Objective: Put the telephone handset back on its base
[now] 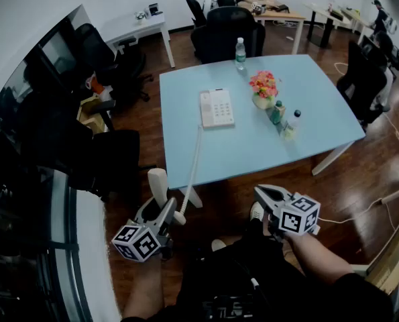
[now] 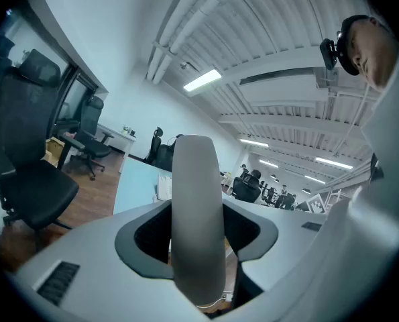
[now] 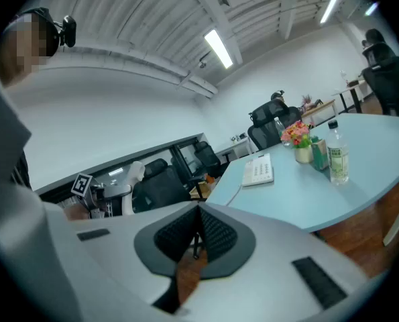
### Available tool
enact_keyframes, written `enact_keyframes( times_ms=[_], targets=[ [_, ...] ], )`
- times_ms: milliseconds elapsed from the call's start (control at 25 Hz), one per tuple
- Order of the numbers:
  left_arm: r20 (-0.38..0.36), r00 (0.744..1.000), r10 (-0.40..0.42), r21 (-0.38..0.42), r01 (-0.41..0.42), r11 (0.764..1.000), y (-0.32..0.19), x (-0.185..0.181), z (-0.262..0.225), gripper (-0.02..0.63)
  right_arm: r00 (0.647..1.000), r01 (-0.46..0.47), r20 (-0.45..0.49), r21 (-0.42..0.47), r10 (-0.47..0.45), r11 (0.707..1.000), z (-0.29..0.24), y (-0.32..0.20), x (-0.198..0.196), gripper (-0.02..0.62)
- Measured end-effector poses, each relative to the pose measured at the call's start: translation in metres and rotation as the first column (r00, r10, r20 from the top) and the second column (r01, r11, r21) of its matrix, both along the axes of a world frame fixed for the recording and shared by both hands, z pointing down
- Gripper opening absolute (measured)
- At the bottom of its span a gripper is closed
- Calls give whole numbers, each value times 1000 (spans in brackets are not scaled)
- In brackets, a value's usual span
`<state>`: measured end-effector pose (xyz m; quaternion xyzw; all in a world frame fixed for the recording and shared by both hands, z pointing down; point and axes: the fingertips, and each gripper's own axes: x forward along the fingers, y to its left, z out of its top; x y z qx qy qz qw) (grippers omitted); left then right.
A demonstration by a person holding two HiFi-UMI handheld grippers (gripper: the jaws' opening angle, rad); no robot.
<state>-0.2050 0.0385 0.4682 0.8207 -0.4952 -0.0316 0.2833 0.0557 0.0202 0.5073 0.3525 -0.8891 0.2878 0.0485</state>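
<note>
The left gripper (image 1: 164, 210) clamps the handset (image 1: 159, 183), well short of the base (image 1: 216, 108) on the table (image 1: 186, 146). The right gripper (image 1: 262, 196) is closed and empty. Next, carry it far and seat it.

Head view steeply down from above; gripper views low, facing table (image 1: 219, 153); all share telephone base (image 1: 216, 108).

One handset (image 1: 159, 183), one telephone base (image 1: 216, 107), one table (image 1: 313, 92), one flower pot (image 1: 264, 91), two water bottles (image 1: 240, 52) (image 1: 292, 123)
</note>
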Motion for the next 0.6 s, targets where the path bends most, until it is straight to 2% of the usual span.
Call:
enact_keyframes(
  times_ms=[600],
  targets=[
    [-12, 1000, -7, 4, 7, 1000, -4, -10, 3, 212, 1000, 2, -28, 11, -2, 1000, 0, -5, -6, 14]
  ],
)
